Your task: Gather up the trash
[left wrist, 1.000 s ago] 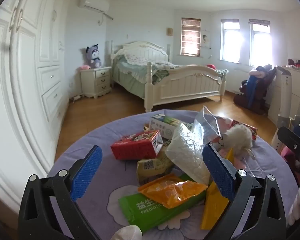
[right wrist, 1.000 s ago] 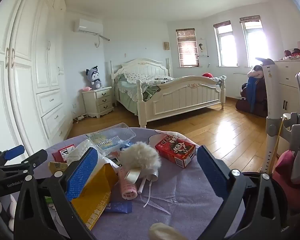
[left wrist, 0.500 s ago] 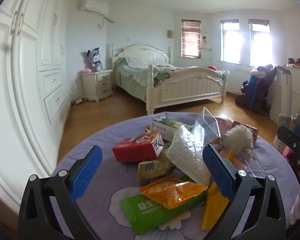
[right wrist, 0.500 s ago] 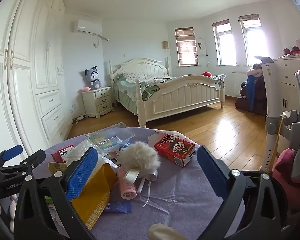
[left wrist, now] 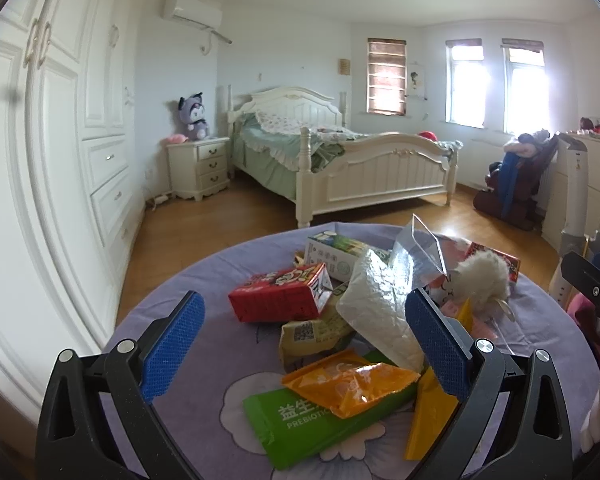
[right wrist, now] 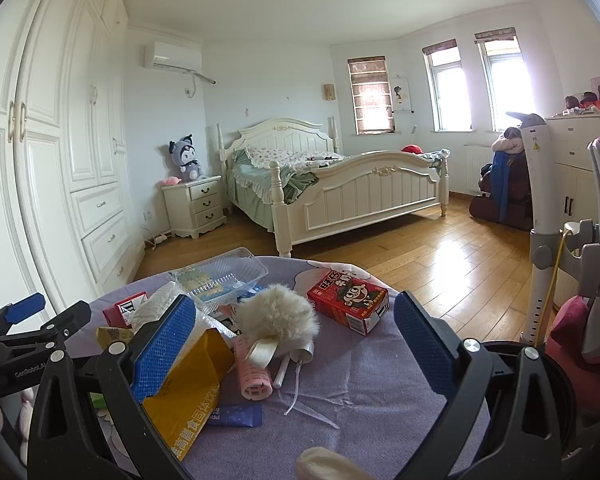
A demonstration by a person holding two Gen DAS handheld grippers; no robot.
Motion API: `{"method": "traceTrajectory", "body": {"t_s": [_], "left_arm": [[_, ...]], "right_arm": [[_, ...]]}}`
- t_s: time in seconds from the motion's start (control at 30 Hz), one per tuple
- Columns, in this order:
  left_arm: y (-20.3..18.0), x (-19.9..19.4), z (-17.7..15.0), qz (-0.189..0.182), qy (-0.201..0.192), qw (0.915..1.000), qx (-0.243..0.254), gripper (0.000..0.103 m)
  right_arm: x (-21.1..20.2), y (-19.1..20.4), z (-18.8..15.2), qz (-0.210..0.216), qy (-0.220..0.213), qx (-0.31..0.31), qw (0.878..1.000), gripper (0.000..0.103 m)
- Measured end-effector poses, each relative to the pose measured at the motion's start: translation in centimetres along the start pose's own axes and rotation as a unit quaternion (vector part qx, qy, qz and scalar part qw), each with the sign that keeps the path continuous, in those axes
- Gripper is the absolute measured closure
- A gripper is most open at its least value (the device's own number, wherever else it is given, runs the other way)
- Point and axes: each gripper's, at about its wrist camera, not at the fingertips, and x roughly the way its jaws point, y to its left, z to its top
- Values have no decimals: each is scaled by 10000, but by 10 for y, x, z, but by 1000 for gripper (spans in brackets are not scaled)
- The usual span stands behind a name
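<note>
A pile of trash lies on a round table with a purple cloth (left wrist: 172, 320). In the left wrist view I see a red carton (left wrist: 278, 298), a green packet (left wrist: 320, 420), an orange wrapper (left wrist: 348, 380), a yellow packet (left wrist: 428, 412), a white crinkled bag (left wrist: 380, 316) and a white-green box (left wrist: 336, 254). My left gripper (left wrist: 304, 344) is open and empty, above the pile. In the right wrist view a red carton (right wrist: 348, 306), a fluffy white pompom (right wrist: 276, 318), a pink roller (right wrist: 254, 372) and a clear tray (right wrist: 220, 276) lie ahead. My right gripper (right wrist: 290, 356) is open and empty.
A white wardrobe (left wrist: 60, 160) stands to the left. A white bed (left wrist: 340, 168) and nightstand (left wrist: 198, 168) stand behind on the wooden floor. A red chair (right wrist: 596, 280) and a white stand (right wrist: 540, 220) are at the right of the table.
The left wrist view has shifted slightly, bringing the pile a little lower and closer. Both grippers stay open and nothing was picked up.
</note>
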Motion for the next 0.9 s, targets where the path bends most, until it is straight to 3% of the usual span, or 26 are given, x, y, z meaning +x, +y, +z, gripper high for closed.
{"method": "traceTrajectory", "body": {"t_s": [0.9], "left_arm": [[2,1,-2,16,-4,10000,-67,4]], "right_arm": [[-1,-3,-1,5,-18,41,10000,5]]}}
